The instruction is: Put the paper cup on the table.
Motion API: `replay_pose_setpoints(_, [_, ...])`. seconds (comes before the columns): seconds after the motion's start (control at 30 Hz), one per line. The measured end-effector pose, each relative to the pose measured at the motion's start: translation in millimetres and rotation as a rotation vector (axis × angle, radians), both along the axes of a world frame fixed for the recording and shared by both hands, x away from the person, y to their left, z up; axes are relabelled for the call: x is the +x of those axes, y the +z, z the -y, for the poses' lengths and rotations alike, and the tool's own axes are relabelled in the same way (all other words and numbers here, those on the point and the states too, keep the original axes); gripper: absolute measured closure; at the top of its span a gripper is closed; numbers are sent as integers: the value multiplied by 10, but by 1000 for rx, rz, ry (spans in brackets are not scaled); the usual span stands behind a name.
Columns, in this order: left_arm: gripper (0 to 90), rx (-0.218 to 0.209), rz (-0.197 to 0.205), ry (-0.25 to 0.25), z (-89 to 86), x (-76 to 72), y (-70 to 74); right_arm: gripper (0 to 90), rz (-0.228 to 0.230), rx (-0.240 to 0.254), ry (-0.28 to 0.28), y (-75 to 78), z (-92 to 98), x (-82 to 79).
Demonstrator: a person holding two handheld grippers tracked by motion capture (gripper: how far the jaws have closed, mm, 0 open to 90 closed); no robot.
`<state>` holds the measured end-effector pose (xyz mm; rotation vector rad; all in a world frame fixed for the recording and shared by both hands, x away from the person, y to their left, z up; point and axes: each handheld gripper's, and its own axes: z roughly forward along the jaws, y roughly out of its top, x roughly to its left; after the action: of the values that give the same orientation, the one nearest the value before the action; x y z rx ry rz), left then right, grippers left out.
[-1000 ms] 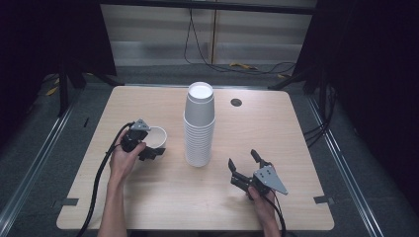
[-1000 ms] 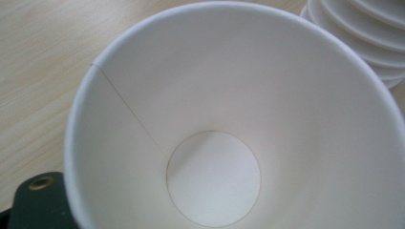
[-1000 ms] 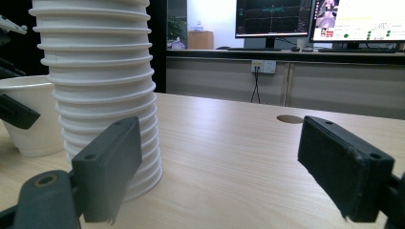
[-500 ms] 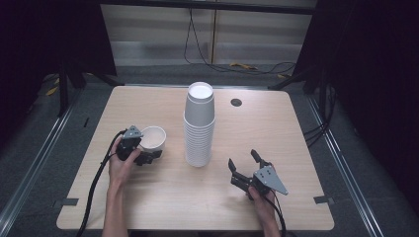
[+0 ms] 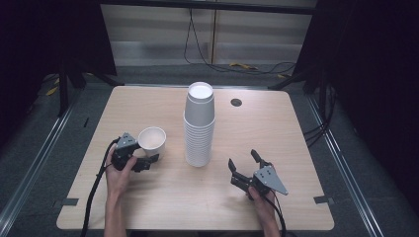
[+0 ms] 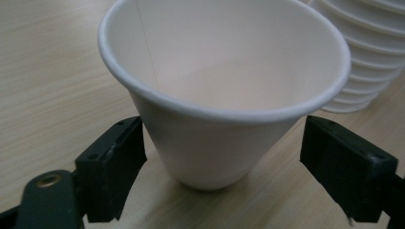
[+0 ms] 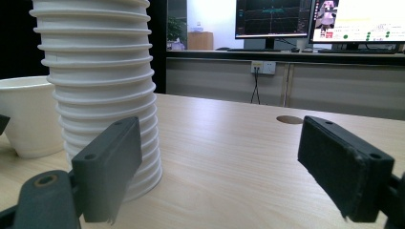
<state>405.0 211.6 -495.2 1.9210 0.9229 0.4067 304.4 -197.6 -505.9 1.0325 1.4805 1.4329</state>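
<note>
A single white paper cup (image 5: 151,140) stands upright on the wooden table (image 5: 276,128), left of a tall stack of white cups (image 5: 199,128). My left gripper (image 5: 148,154) is open around the cup's lower part. In the left gripper view the cup (image 6: 219,81) sits between the jaws of the left gripper (image 6: 229,162), with a gap on each side, and the stack (image 6: 367,62) is behind it to the right. My right gripper (image 5: 243,160) rests open and holds nothing, right of the stack. In the right gripper view, that gripper (image 7: 219,162) faces the stack (image 7: 98,81), with the cup (image 7: 26,119) beyond it.
A round dark cable hole (image 5: 236,102) is set in the table's far middle. Cables trail from both grippers over the near edge. Black frames and floor cables surround the table. Monitors (image 7: 329,19) stand far behind.
The left hand and gripper have shifted slightly toward the near-left. The single cup has stayed almost in place. The right gripper has not moved.
</note>
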Motion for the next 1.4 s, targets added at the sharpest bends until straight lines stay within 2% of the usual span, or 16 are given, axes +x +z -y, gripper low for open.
replay_pose_setpoints(0.1, [155,-66,23,10,-34,-87,-1,149,1,-1,2,0,1,1])
replay_pose_setpoints(0.23, [156,-63,47,35,-33,-211,-30,148,-1,0,1,0,1,1])
replay_pose_setpoints(0.33, [156,-91,58,37,-32,-285,-21,149,-1,0,2,0,1,1])
replay_pose_setpoints(0.4, [156,-100,81,46,-27,-338,0,149,1,-1,2,0,1,1])
replay_pose_setpoints(0.6, [156,-102,123,50,21,-499,52,148,0,0,2,0,1,1])
replay_pose_setpoints(0.67, [157,-74,120,62,48,-516,41,149,-1,1,2,0,1,1])
replay_pose_setpoints(0.73, [157,-51,136,72,87,-548,37,149,0,0,1,0,0,0])
replay_pose_setpoints(0.8, [160,-75,139,51,121,-572,44,149,-1,1,2,0,1,1])
replay_pose_setpoints(0.93, [161,-92,154,28,207,-650,55,149,1,0,2,0,1,1])
replay_pose_setpoints(1.0, [161,-140,168,29,241,-701,47,149,-1,1,2,0,1,1])
replay_pose_setpoints(1.07, [160,-170,169,-14,270,-738,49,149,1,-1,2,0,2,1])
replay_pose_setpoints(1.1, [161,-147,184,-8,294,-760,63,149,1,-1,2,0,1,1])
replay_pose_setpoints(1.13, [161,-145,211,9,332,-793,74,149,-1,0,2,0,1,1])
replay_pose_setpoints(1.23, [161,-176,219,-16,397,-826,97,150,0,2,2,0,0,-1])
replay_pose_setpoints(1.33, [158,-168,239,-26,497,-860,85,150,1,3,0,-1,0,-3])
replay_pose_setpoints(1.4, [157,-191,248,-28,573,-884,63,150,3,3,0,-1,1,-3])
